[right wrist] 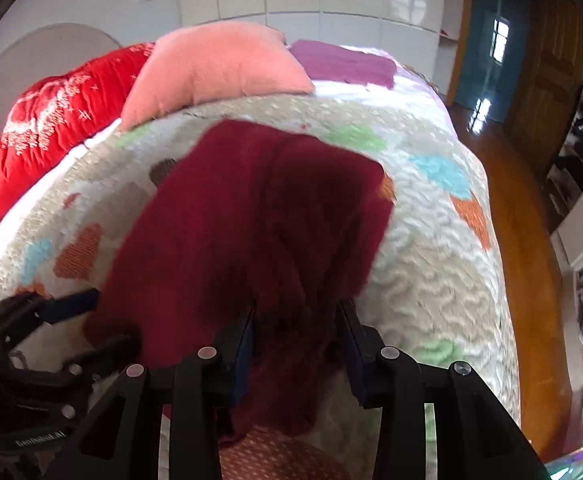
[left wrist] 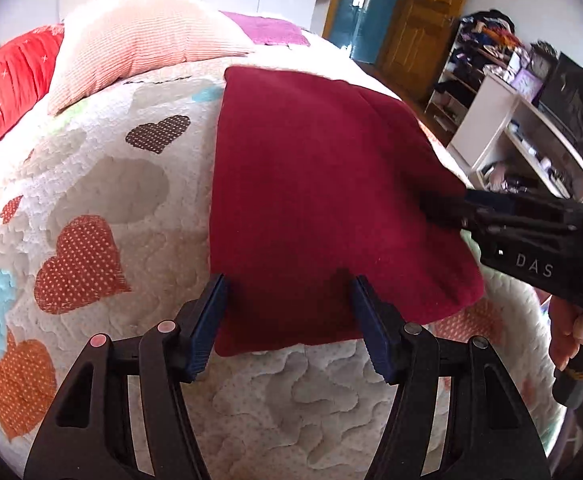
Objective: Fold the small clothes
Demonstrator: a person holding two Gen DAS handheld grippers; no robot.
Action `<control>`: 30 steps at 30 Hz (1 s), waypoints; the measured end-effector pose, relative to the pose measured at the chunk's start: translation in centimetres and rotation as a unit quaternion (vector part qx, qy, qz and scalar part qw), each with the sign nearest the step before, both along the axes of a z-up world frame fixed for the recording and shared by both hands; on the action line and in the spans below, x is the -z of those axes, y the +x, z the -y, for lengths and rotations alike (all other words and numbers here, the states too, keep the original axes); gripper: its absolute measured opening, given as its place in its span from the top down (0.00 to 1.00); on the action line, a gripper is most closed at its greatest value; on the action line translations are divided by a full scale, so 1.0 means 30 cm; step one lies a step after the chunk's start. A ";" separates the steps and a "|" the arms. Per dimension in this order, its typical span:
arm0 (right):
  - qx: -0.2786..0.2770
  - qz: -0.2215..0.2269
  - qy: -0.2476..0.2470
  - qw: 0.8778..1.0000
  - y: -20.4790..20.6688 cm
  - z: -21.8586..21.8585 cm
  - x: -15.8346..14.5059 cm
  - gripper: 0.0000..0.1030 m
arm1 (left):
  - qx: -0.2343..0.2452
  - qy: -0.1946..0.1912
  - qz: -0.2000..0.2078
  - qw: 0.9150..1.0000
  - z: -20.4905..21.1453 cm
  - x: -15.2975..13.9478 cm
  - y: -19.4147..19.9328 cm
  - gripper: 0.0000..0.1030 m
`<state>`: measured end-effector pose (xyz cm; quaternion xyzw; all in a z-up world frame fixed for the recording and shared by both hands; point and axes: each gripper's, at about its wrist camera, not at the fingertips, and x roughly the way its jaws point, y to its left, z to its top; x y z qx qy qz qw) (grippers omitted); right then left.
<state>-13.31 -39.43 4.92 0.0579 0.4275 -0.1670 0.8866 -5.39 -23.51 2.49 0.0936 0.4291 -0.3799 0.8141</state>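
A dark red folded garment (left wrist: 315,200) lies flat on a heart-patterned quilt (left wrist: 103,208). My left gripper (left wrist: 287,300) is open, its blue-padded fingers (left wrist: 211,320) straddling the garment's near edge. My right gripper (left wrist: 443,206) reaches in from the right over the garment's right edge. In the right wrist view the garment (right wrist: 251,220) lies between the open jaws of the right gripper (right wrist: 297,320); the picture is blurred and I cannot tell if they touch it. The left gripper (right wrist: 71,320) shows at the lower left there.
A peach pillow (left wrist: 143,44), a red quilt (left wrist: 7,84) and a purple cloth (left wrist: 267,30) lie at the bed's far end. Shelves with clutter (left wrist: 503,92) and a wooden door (left wrist: 423,20) stand to the right, past the bed's edge and wooden floor (right wrist: 523,240).
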 end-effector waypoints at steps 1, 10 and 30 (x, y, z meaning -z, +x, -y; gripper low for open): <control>0.003 0.011 0.025 1.000 -0.017 0.021 0.015 0.64 | 0.003 0.007 0.010 1.000 0.010 0.010 -0.014 0.39; 0.016 0.125 0.082 0.989 -0.104 0.038 -0.145 0.64 | -0.012 -0.013 0.026 1.000 -0.026 -0.079 -0.040 0.39; 0.022 0.153 0.238 0.959 0.059 0.260 0.084 0.19 | -0.048 -0.127 -0.173 0.976 0.042 0.076 0.238 0.16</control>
